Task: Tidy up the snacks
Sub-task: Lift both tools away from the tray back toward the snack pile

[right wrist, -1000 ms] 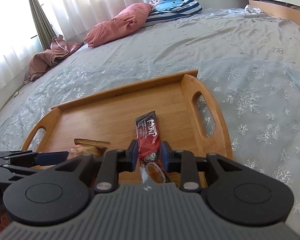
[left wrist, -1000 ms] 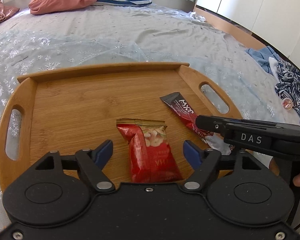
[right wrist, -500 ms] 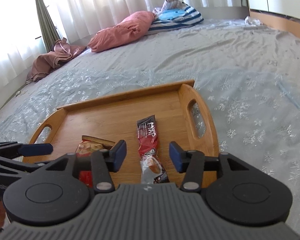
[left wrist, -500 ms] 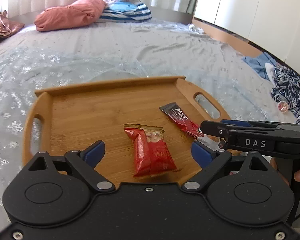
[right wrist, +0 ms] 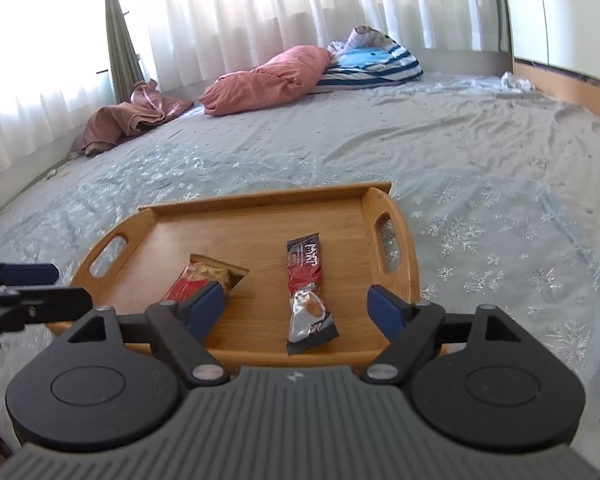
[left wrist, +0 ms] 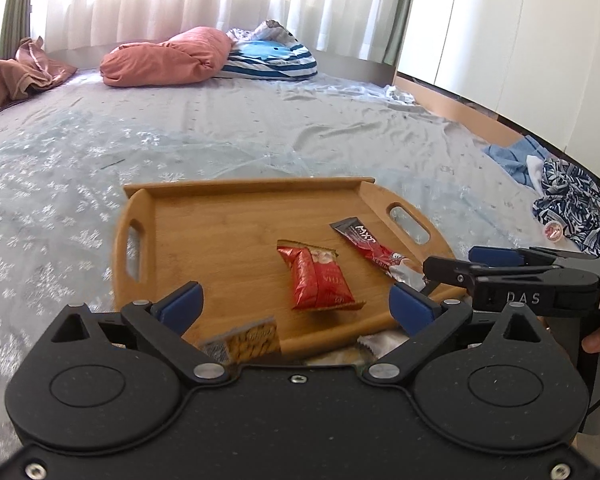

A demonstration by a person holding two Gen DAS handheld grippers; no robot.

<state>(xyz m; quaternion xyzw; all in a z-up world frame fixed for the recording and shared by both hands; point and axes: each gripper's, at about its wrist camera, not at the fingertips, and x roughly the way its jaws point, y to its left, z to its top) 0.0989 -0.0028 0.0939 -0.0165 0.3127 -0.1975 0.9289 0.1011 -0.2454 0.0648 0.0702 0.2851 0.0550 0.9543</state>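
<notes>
A wooden tray [left wrist: 204, 240] with handle slots lies on the bed; it also shows in the right wrist view [right wrist: 260, 220]. On it lie a red snack packet [left wrist: 318, 280] [right wrist: 204, 276] and a dark red stick sachet [left wrist: 368, 246] [right wrist: 306, 288]. My left gripper [left wrist: 296, 304] is open and empty, above the tray's near edge. My right gripper [right wrist: 296, 306] is open and empty, above the sachet's near end. A yellow snack packet [left wrist: 248, 342] and a white wrapper [left wrist: 374, 338] lie on the bed below the left gripper.
The bed has a pale snowflake cover [right wrist: 500, 220]. A pink pillow [left wrist: 164, 58] and a striped cushion [left wrist: 268, 58] lie at the far end. Clothes [left wrist: 572, 204] lie at the right. White curtains [right wrist: 260, 8] hang behind.
My right gripper let go of the sachet, opened wide and drew back. My left gripper also drew back and rose, so the yellow packet came into view.
</notes>
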